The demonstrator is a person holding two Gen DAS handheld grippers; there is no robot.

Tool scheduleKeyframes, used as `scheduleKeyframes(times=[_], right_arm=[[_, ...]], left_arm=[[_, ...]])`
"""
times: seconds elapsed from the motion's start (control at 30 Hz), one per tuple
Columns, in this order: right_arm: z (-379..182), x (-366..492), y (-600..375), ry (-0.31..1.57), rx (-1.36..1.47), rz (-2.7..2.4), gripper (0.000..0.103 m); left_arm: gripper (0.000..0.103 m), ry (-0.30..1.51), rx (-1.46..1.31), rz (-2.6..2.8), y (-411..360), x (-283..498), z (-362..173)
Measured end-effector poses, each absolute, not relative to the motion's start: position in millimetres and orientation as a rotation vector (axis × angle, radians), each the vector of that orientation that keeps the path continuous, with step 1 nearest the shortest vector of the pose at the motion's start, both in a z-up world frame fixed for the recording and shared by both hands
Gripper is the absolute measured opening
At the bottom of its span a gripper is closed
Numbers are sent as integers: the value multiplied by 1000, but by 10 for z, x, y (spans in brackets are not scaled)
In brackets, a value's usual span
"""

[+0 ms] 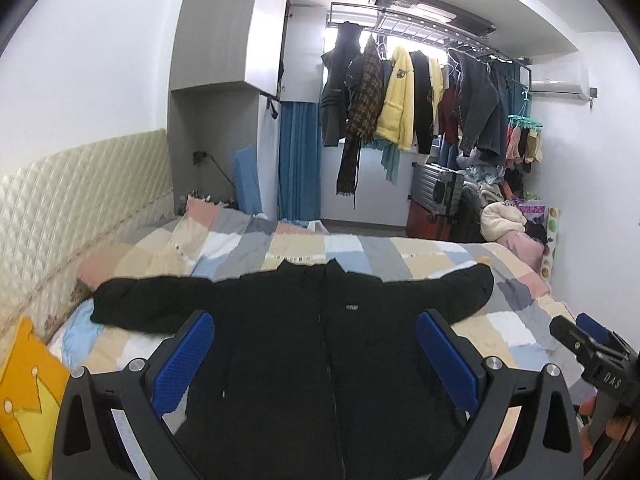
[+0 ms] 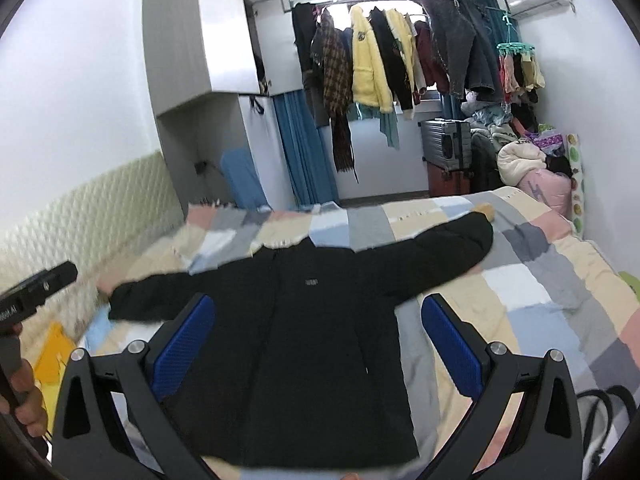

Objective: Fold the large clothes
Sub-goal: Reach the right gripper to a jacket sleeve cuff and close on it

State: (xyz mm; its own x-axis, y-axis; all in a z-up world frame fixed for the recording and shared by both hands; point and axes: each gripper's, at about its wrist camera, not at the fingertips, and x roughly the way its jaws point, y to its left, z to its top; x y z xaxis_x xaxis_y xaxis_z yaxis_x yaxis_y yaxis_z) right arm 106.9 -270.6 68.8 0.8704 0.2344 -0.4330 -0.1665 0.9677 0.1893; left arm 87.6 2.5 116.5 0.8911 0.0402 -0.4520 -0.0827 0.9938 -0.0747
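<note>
Black padded jacket [image 1: 304, 340] lies flat on the bed [image 1: 400, 248], ahead between your spread, empty left gripper [image 1: 316, 356] fingers; pinching only its slippery top layer risks dragging it. From the right gripper [image 2: 316, 344], fingers likewise spread wide, the far sleeve [image 2: 448, 248] beyond the right finger may flop loose.
</note>
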Motion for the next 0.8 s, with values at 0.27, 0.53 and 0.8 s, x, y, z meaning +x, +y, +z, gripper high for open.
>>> scheduleKeyframes(times=[0.27,0.53,0.8], right_arm=[[934,1758,-2981,371,149,146,103],[452,3182,-3535,547,242,159,103],[-436,4378,-4449,602,397,30,103]], left_arm=[[102,401,-102,21,-46,1463,1273],[102,397,-40,49,22,1937,655],[102,456,-118,94,289,2490,-388]])
